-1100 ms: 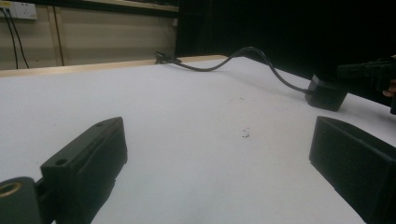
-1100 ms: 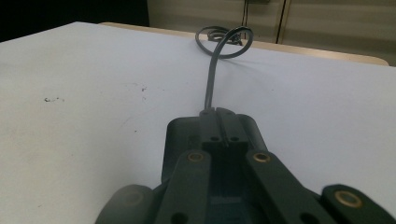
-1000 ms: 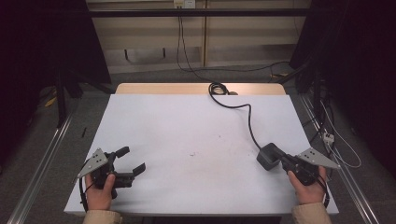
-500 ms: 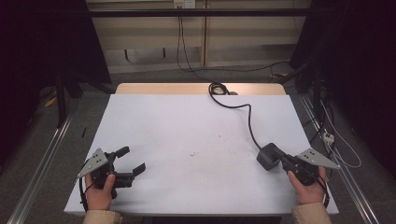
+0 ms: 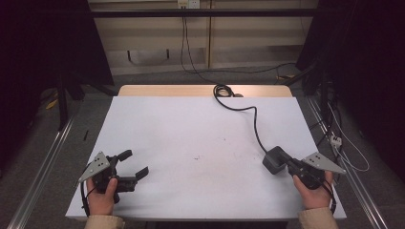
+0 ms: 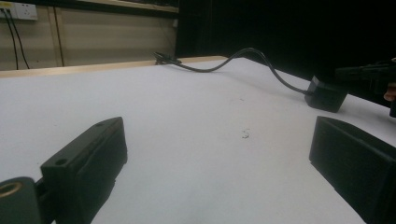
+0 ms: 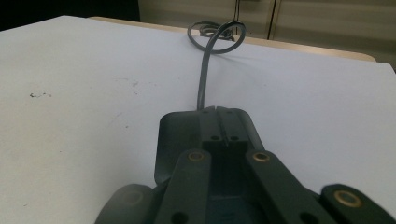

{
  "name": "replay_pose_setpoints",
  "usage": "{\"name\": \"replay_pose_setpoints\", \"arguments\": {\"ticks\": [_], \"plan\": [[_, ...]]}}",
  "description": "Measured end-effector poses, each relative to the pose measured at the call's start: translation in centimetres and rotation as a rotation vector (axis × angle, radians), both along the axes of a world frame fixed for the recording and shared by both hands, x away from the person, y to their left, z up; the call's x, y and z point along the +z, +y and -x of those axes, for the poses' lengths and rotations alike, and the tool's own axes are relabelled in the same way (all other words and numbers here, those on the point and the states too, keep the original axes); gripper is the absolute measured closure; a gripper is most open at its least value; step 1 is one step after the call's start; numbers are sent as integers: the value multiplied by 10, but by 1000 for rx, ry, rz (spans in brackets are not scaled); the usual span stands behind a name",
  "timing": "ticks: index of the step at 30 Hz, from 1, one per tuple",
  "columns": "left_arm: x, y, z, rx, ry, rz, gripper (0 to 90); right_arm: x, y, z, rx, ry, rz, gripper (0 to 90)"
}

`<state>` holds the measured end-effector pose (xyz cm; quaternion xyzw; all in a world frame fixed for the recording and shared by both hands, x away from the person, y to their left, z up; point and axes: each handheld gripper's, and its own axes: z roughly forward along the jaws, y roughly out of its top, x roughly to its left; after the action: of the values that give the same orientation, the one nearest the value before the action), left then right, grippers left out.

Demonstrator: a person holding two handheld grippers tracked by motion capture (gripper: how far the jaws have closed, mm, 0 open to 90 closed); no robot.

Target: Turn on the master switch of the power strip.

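Note:
A black adapter block (image 5: 273,160) lies on the white table (image 5: 181,124) near its front right, and its black cable (image 5: 253,123) runs back to a coil at the far edge. My right gripper (image 5: 288,165) is shut, jaws pressed together, and their tips reach over the block's top; no part of the block sits between them. The right gripper view shows the closed tips (image 7: 219,114) above the block (image 7: 175,140), with the cable (image 7: 203,79) beyond. My left gripper (image 5: 136,163) rests open at the front left with nothing between its jaws. Its own view shows the wide gap (image 6: 219,135) and the block (image 6: 327,95) far off.
A wooden strip (image 5: 191,90) edges the table's far side. Metal rails (image 5: 43,167) run along the floor on both sides of the table. Loose wires (image 5: 341,143) lie on the floor at the right. A wall socket (image 5: 188,4) sits behind.

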<state>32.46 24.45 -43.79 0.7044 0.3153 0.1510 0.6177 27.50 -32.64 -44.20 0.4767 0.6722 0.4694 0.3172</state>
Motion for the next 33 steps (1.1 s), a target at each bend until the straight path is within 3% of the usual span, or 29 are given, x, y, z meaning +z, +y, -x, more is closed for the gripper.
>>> {"name": "replay_pose_setpoints", "arguments": {"ticks": [33], "plan": [[0, 1, 1, 6, -2, 2, 39, -1, 1, 1, -4, 0, 18, 900]]}}
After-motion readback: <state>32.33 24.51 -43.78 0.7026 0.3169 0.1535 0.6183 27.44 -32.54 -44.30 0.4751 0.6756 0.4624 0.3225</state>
